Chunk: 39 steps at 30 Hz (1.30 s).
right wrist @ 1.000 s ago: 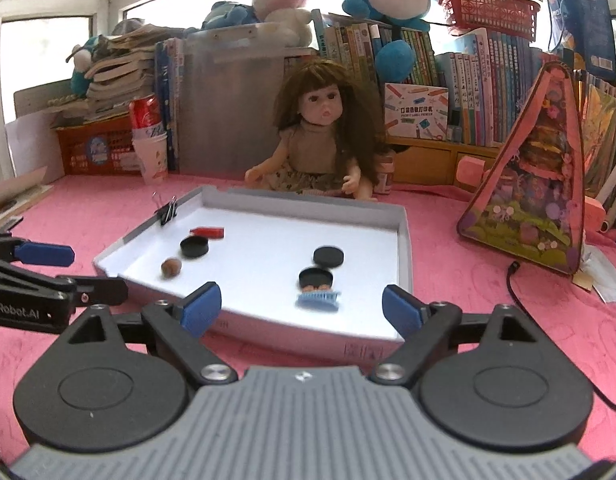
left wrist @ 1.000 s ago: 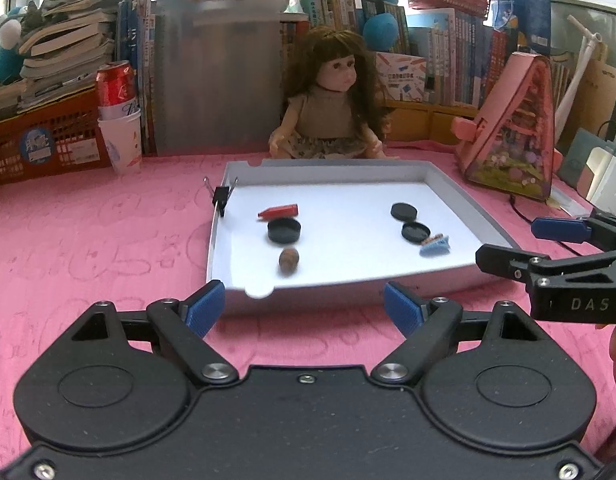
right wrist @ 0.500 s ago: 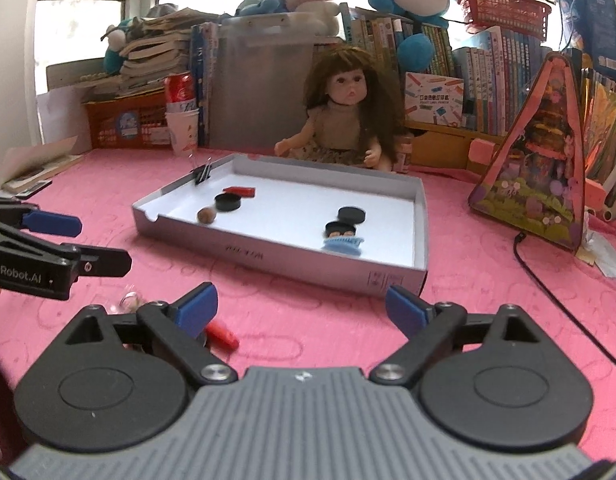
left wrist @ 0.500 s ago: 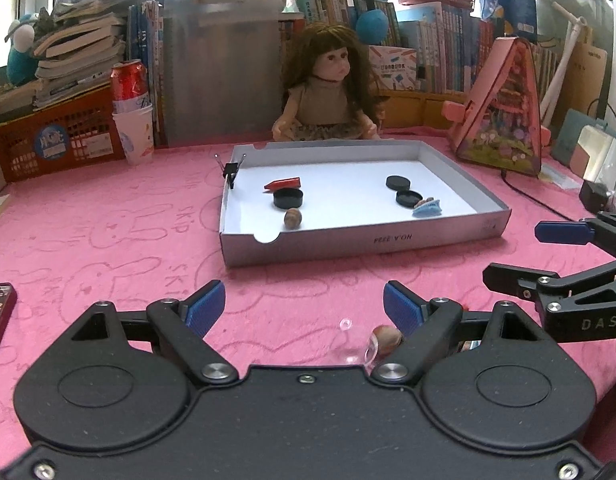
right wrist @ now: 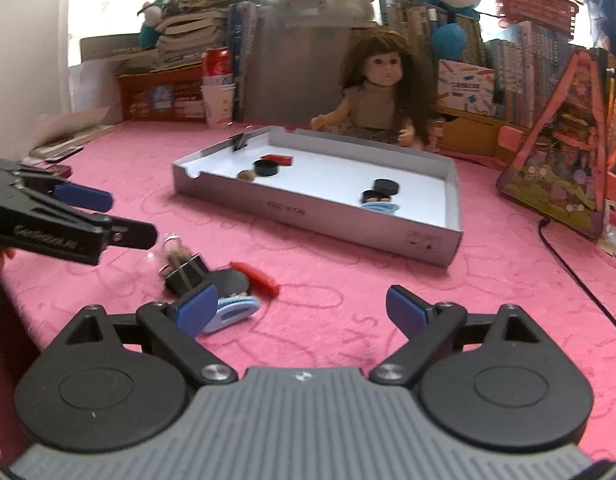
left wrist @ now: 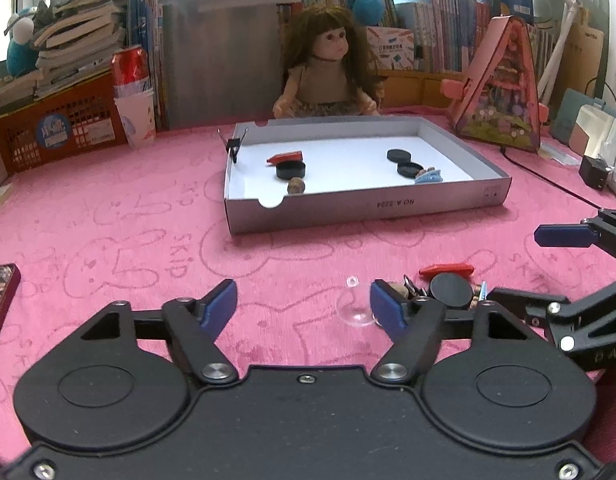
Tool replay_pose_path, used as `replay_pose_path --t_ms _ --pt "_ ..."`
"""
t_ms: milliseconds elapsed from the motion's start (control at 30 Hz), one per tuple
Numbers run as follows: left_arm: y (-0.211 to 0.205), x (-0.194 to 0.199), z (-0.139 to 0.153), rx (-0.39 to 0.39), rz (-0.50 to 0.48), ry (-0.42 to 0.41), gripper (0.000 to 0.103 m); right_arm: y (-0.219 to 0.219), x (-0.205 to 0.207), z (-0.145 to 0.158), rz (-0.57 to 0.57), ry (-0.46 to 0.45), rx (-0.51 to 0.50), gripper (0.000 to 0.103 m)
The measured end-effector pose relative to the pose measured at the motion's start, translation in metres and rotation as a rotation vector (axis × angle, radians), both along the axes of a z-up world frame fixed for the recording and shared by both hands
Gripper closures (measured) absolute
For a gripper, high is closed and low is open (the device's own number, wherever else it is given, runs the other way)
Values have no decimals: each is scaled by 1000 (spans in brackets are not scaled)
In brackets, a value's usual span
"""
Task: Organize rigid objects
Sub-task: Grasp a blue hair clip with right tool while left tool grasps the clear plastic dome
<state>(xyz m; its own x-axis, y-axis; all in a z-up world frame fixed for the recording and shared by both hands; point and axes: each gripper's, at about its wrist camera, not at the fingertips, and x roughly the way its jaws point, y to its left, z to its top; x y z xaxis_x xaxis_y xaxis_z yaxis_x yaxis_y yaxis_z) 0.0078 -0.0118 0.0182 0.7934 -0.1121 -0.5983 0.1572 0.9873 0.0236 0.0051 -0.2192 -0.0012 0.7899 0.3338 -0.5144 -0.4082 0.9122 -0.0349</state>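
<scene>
A grey tray (left wrist: 347, 210) with a white floor holds a red piece (left wrist: 286, 157), black discs (left wrist: 290, 170), a nut (left wrist: 296, 187) and a blue clip (left wrist: 427, 176). A loose pile lies on the pink cloth nearer me: red piece (right wrist: 256, 276), black disc (right wrist: 232, 280), binder clip (right wrist: 186, 274), light blue clip (right wrist: 232, 312) and clear suction cup (left wrist: 353, 310). My left gripper (left wrist: 304, 304) is closing; the cup lies just inside its right pad, untouched. My right gripper (right wrist: 300, 312) stands open and empty, its left finger over the blue clip.
A binder clip (left wrist: 234, 146) sits on the tray's left rim. Behind the tray sits a doll (left wrist: 327, 76). A pink toy house (left wrist: 503, 88) and a black cable (right wrist: 567, 264) are at the right, a red can on a paper cup (left wrist: 132, 92) at the left.
Both grippers drew back from the tray and sank toward the near cloth. The loose pile came into view. The left jaws narrowed.
</scene>
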Motion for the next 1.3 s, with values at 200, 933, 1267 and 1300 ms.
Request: replay_pose_path --t_ms 200,933,1267,1300 --pt "0 2 -5 -3 -4 24 48 12 -5 -5 52 -2 -31 7" --pt "-6 -5 -1 2 -39 19 55 -4 3 -7 -63 1 -47 8" --pt "-18 -3 -8 4 -65 52 55 7 4 -10 49 19 -46 30" --pt "-17 -2 -9 -1 -60 57 55 8 4 -10 54 18 -47 33"
